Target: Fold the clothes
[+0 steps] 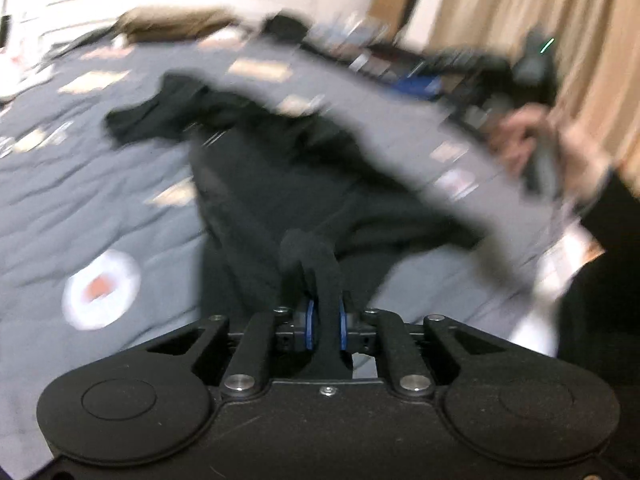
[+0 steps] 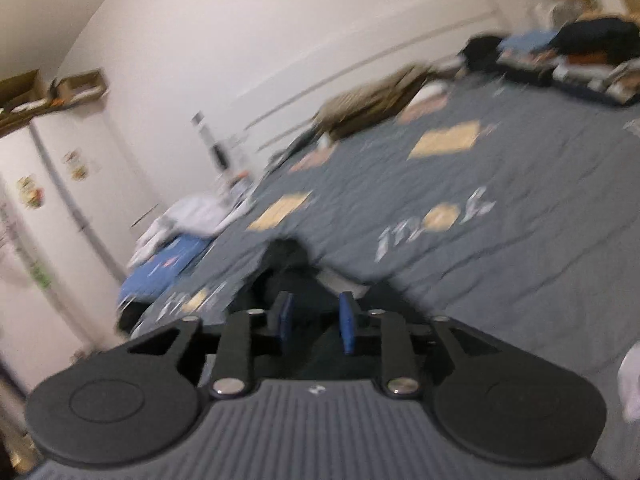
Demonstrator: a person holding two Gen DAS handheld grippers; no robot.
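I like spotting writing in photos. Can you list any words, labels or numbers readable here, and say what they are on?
None can be read for certain.
Pale lettering on the grey bedspread: blurred by motion, unreadable.
Stickers on the white cupboard door: too small and blurred.
Round red-and-white emblem on the bedspread: no text visible.

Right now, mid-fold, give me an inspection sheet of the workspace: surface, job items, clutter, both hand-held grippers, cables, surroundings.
Surface: grey patterned bedspread, wrinkled.
Job's things: black garment spread on the bedspread, one edge lifted.
Clutter: tan pillow at the far edge; pile of items at the far corner, blurred.
Grippers: left hand-held gripper shut on the black garment; right hand-held gripper has its jaws apart, with dark cloth between them, grip unclear.
Cables: nothing seen.
Surroundings: white wall, beige curtain.
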